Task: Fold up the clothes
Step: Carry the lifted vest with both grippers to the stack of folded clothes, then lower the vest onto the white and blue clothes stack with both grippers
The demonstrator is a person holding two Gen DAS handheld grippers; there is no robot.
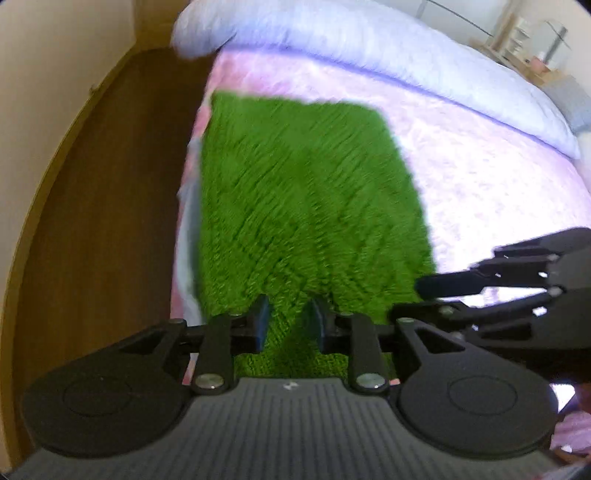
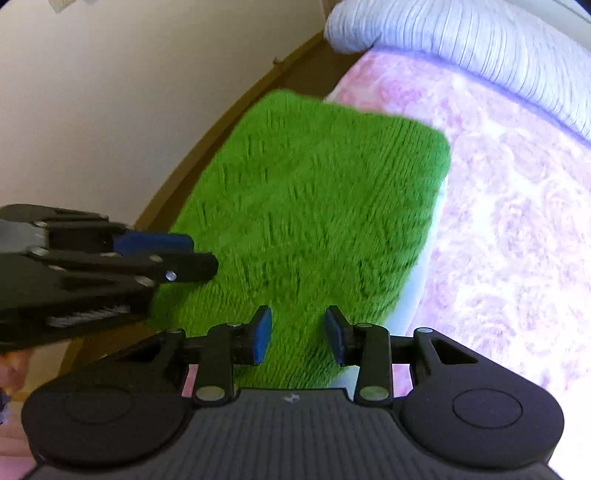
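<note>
A green knitted garment (image 1: pixel 306 192) lies folded into a rough rectangle near the left edge of the bed; it also shows in the right wrist view (image 2: pixel 314 206). My left gripper (image 1: pixel 290 317) sits low over its near edge with the jaws apart and green knit between the blue pads (image 1: pixel 263 321). My right gripper (image 2: pixel 297 332) hovers over the near edge too, jaws open, nothing pinched. Each gripper shows from the side in the other's view: the right one (image 1: pixel 428 286) and the left one (image 2: pixel 199 254).
The bed has a pink patterned cover (image 1: pixel 480 177) and a rolled pale blue duvet (image 1: pixel 369 48) at the far side. A brown wooden floor (image 1: pixel 110 221) and cream wall (image 2: pixel 110 92) lie left of the bed. Shelves (image 1: pixel 524 33) stand far right.
</note>
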